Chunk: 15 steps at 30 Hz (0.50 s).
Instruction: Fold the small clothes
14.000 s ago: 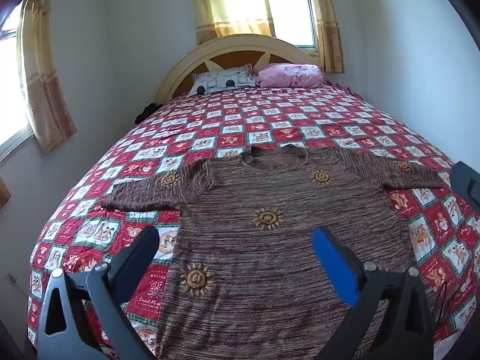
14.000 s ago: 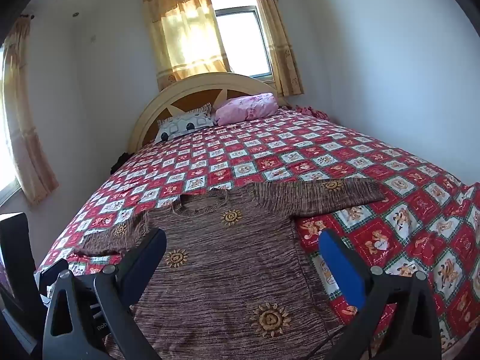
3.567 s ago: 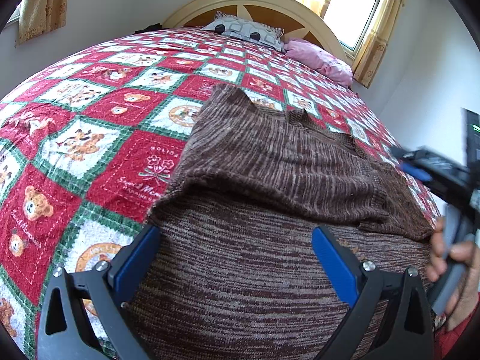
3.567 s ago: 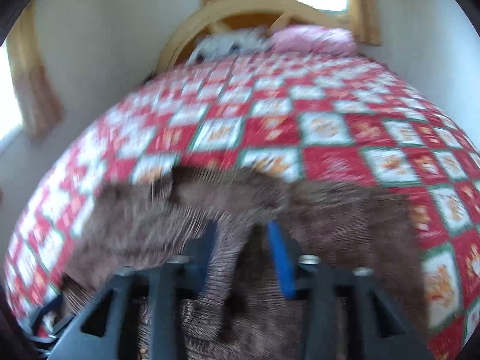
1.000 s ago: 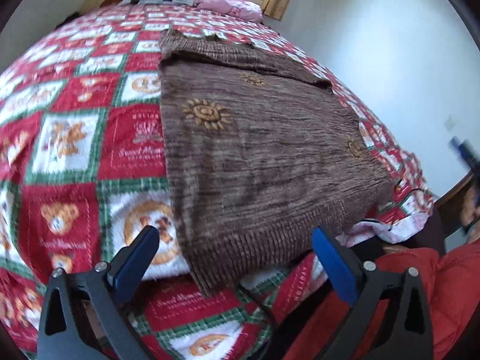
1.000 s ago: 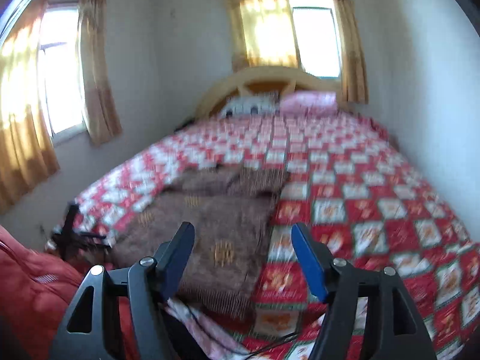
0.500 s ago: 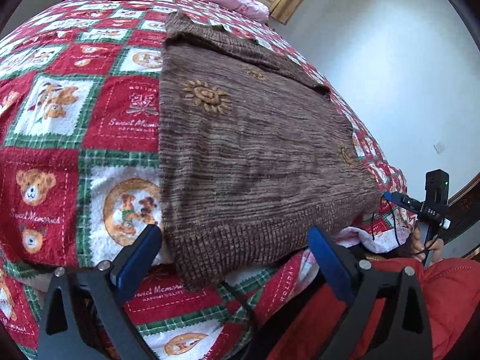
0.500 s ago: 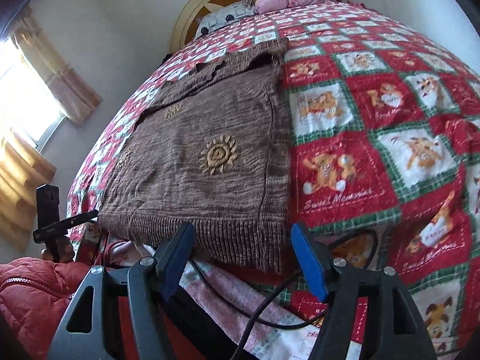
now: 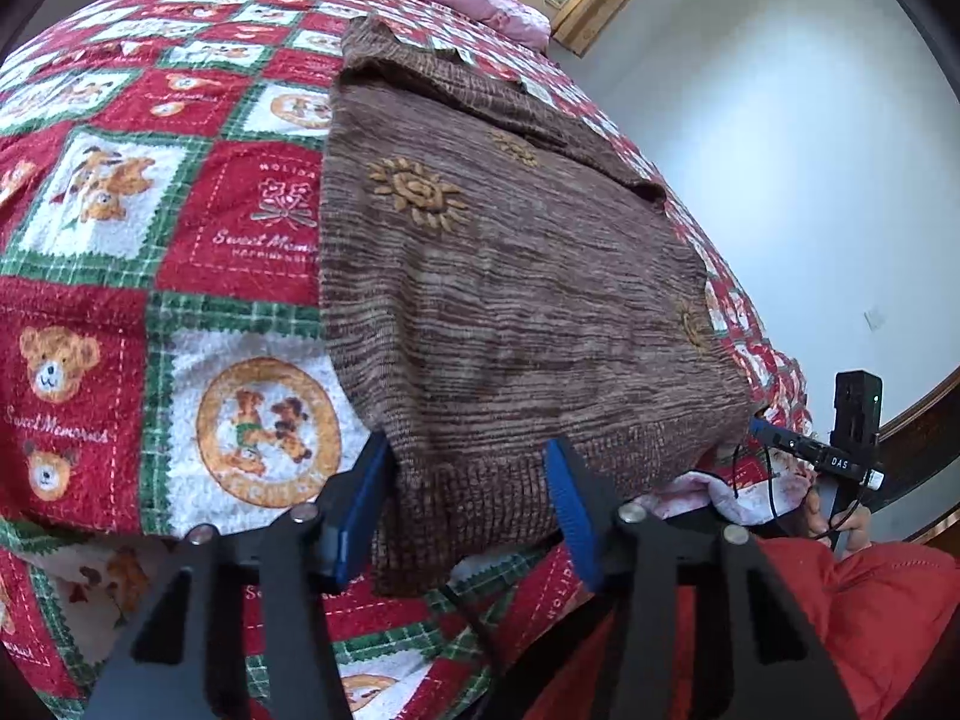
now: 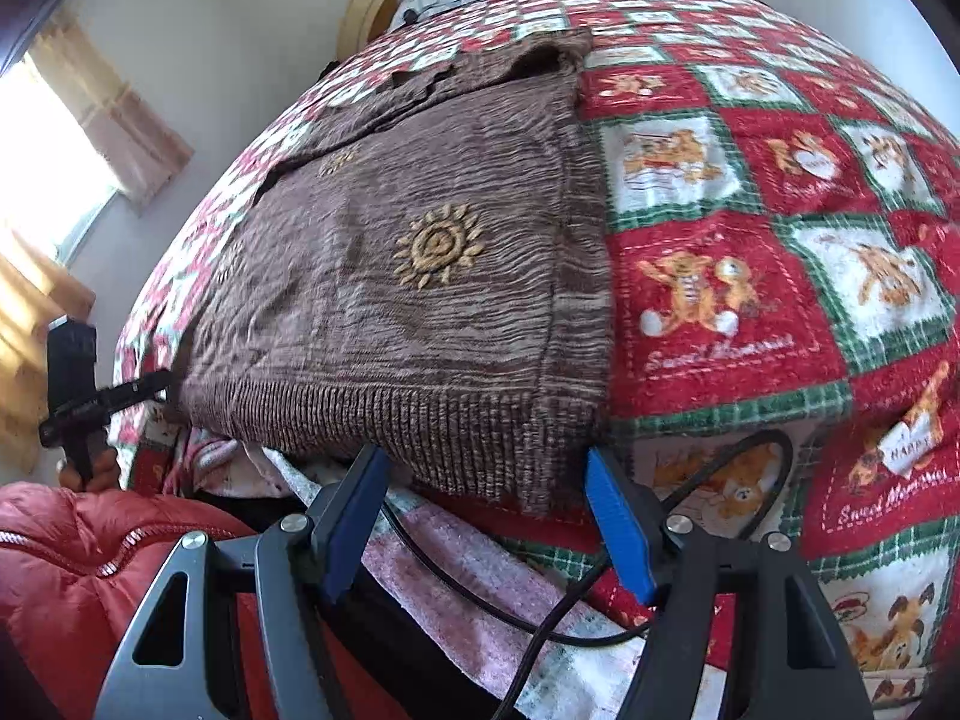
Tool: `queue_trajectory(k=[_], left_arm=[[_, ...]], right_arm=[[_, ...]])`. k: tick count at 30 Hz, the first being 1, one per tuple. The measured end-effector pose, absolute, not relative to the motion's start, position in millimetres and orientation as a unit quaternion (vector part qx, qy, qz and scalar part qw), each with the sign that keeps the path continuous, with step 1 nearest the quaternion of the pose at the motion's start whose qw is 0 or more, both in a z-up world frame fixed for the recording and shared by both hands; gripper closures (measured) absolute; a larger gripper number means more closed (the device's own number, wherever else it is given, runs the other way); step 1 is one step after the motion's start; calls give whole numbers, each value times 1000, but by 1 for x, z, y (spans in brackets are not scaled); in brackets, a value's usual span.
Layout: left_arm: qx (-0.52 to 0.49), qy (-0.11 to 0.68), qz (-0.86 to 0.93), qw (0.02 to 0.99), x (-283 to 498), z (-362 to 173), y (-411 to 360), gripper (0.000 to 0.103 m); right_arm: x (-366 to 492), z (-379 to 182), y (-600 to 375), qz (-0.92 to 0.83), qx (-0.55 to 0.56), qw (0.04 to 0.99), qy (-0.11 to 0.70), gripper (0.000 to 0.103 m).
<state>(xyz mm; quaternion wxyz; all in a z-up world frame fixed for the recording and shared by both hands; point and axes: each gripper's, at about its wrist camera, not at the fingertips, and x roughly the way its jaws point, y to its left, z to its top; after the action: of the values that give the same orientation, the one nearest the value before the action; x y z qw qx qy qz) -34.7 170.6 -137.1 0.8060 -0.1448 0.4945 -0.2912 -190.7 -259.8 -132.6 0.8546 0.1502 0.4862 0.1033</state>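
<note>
**Now both hand-held grippers sit at the sweater's hem**

Now the brown knit sweater (image 9: 510, 276) lies on the bed's red, white and green bear-print blanket (image 9: 198, 222), its sleeves folded in across the top so that it forms a long rectangle. Its ribbed hem hangs just over the near edge of the bed. At the start of the recording it lay flat with both sleeves spread wide.

The left hand-held gripper (image 9: 465, 510) is at the hem's left corner, and its jaws are closing with the ribbed edge between them. The left blue pad touches the sweater's side edge, while the right pad stands on the ribbing further in. A second ago these jaws were spread fully and hung further back from the hem.

The right hand-held gripper (image 10: 489, 516) is parted around the hem's right corner (image 10: 540, 450), with the corner between its pads but not pinched. A second ago its camera looked level across the room at the window; it has since dropped low and tipped down to the bed edge, and its jaw gap is unchanged.

A black cable (image 10: 630, 600) loops under the right gripper. A red padded jacket (image 10: 72, 570) fills the lower left of the right wrist view. Each gripper shows at the edge of the other's view.
</note>
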Motion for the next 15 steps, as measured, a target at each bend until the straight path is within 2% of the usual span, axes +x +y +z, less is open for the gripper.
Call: queue_trajectory(k=[5, 6, 7, 8, 9, 11, 12, 13, 15], left_arm=[[-163, 493, -290, 804, -33, -139, 173, 44], [-159, 492, -289, 806, -34, -139, 172, 44], [-154, 490, -289, 808, -35, -138, 172, 44], [-148, 488, -288, 811, -36, -137, 170, 45], [-140, 486, -287, 813, -37, -136, 168, 47], [-120, 485, -277, 821, -38, -136, 164, 61], [-113, 488, -266, 824, -38, -136, 164, 83], [-111, 494, -249, 825, -36, -138, 166, 94], [-145, 506, -248, 813, -31, -139, 173, 93]], right_arm=[[-189, -134, -269, 94, 172, 853, 484, 35], [-188, -135, -268, 95, 172, 851, 487, 41], [-187, -139, -265, 97, 168, 848, 493, 63], [-185, -143, -262, 100, 161, 844, 501, 75], [-184, -146, -260, 100, 160, 841, 507, 92], [-182, -153, -261, 103, 175, 834, 513, 95], [-182, -154, -262, 107, 179, 833, 513, 96], [-182, -153, -263, 111, 181, 832, 512, 96], [-184, -145, -263, 130, 193, 832, 504, 96]])
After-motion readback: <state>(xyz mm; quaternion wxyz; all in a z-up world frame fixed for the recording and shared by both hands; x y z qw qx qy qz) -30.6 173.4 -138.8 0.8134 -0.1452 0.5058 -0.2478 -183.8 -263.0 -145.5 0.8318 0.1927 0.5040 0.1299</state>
